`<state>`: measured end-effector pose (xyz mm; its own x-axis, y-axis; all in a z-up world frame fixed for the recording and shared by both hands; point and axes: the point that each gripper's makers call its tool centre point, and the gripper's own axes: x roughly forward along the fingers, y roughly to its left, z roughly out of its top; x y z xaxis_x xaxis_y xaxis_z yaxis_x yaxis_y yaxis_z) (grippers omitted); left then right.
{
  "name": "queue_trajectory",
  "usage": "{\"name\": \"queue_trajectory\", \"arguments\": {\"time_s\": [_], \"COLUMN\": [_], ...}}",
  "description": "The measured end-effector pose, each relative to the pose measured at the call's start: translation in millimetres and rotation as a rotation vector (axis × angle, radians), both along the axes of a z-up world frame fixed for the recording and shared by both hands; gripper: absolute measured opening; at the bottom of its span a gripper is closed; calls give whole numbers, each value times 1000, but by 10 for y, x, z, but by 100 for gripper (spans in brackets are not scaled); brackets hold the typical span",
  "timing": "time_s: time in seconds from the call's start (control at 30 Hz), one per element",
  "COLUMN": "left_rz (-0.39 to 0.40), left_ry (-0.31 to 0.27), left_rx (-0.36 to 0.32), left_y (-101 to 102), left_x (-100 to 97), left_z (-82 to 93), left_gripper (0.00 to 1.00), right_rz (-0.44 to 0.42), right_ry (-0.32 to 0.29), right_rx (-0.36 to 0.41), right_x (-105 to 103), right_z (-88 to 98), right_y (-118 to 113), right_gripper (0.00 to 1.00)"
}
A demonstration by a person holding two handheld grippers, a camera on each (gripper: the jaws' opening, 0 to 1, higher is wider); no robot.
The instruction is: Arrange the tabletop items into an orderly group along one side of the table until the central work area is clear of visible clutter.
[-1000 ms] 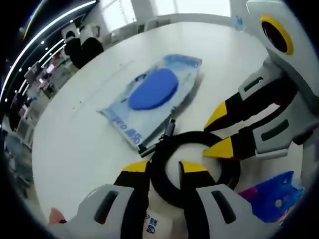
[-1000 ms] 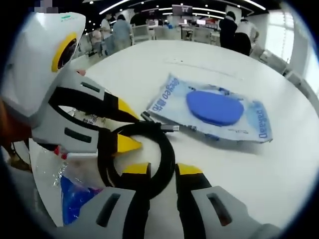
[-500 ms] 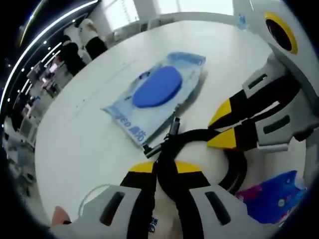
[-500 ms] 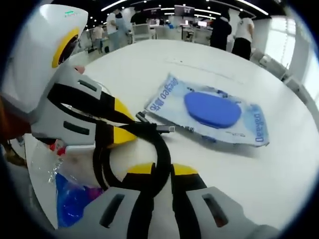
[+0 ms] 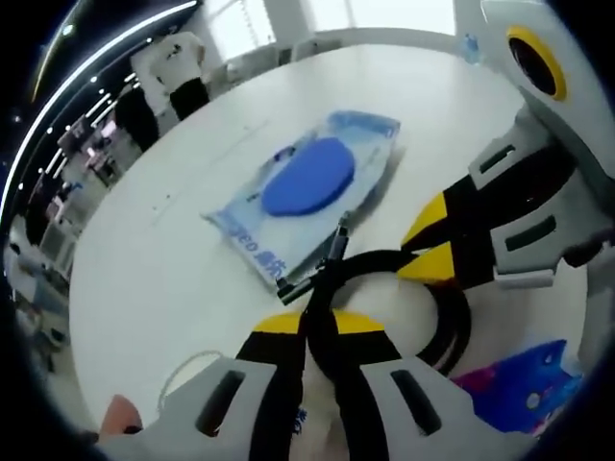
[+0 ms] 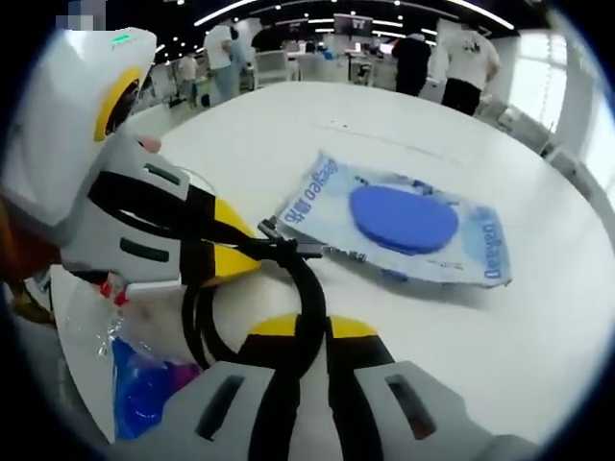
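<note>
A coiled black cable (image 5: 450, 319) lies on the white table (image 5: 163, 279), its plug ends pointing at a wet-wipe pack (image 5: 309, 188) with a blue lid. My left gripper (image 5: 319, 324) is shut on one strand of the coil. My right gripper (image 5: 428, 242) comes in from the right and pinches the coil's other side. In the right gripper view, my right gripper (image 6: 309, 327) is shut on the cable (image 6: 306, 288). There the left gripper (image 6: 235, 240) grips the cable from the left, and the wipe pack (image 6: 399, 221) lies just beyond.
A blue printed packet (image 5: 524, 384) (image 6: 142, 396) and a clear plastic bag (image 6: 86, 331) sit beside the coil near the table edge. People stand at desks beyond the far rim. Bare tabletop (image 6: 538, 327) stretches past the wipe pack.
Both grippers were open around the cable a second ago and have since shut on it. The coil is pulled slightly narrower. The wipe pack has stayed put.
</note>
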<state>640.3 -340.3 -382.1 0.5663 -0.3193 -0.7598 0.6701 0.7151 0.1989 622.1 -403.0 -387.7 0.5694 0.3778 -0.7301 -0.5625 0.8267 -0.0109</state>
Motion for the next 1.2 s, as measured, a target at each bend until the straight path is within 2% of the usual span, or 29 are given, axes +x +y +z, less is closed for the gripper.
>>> {"name": "queue_trajectory", "arguments": {"time_s": [0.6,1.0,1.2], "left_rz": [-50,-101,-125], "left_ry": [-37,-69,-77], "left_rx": [-15,-9,-3], "left_y": [-326,-645,-797], "left_x": [-52,-141,-200], "left_z": [302,521,576], "left_gripper": [7,7,7], "right_rz": [-35,-57,-71], "right_ry": [-23,-45,-49], "right_rx": [9,6,-2], "right_x": [-40,-134,-203], "right_z": [284,500,559], "right_y": [-327,-640,-794], "right_gripper": [6,6,6]}}
